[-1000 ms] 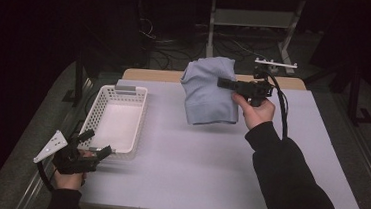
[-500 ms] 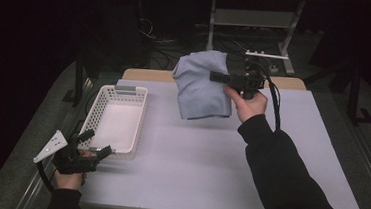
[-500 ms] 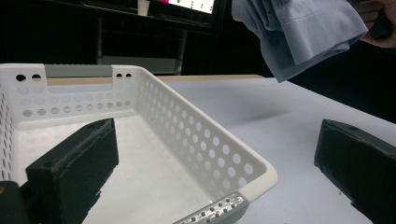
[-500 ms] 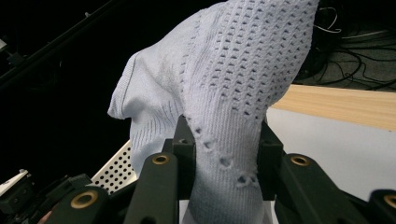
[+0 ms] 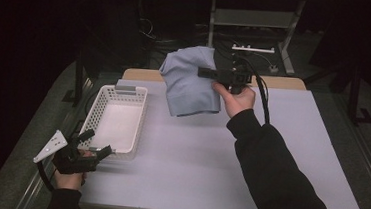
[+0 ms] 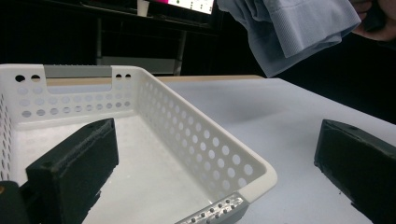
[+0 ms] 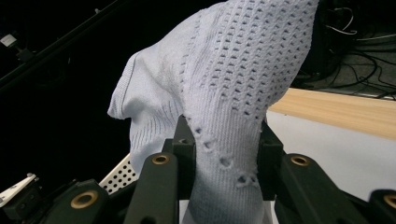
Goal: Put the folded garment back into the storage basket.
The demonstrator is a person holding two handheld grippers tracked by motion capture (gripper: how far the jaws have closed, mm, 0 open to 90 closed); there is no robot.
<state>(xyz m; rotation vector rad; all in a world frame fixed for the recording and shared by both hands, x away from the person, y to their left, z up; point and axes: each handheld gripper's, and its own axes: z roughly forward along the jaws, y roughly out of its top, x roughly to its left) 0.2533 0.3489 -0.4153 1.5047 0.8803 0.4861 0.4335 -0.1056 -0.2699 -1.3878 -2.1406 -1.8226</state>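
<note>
Carried light-blue knit garment (image 5: 191, 82), perhaps a sweater, leftward toward white perforated basket (image 5: 114, 121), clamped in right gripper (image 5: 207, 72) above table (image 5: 281, 142). Held left gripper (image 5: 97, 145) wide apart beside basket's near corner.

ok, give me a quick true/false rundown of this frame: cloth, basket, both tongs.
1. The right tongs are shut on the light blue cloth. True.
2. The cloth lies flat on the table. False: it hangs in the air above the table, held up.
3. The white basket has nothing in it. True.
4. The left tongs grip the basket's rim. False: their jaws stand open near the basket's near end, holding nothing.
5. The basket sits at the table's right side. False: in the high view it is at the left side.
</note>
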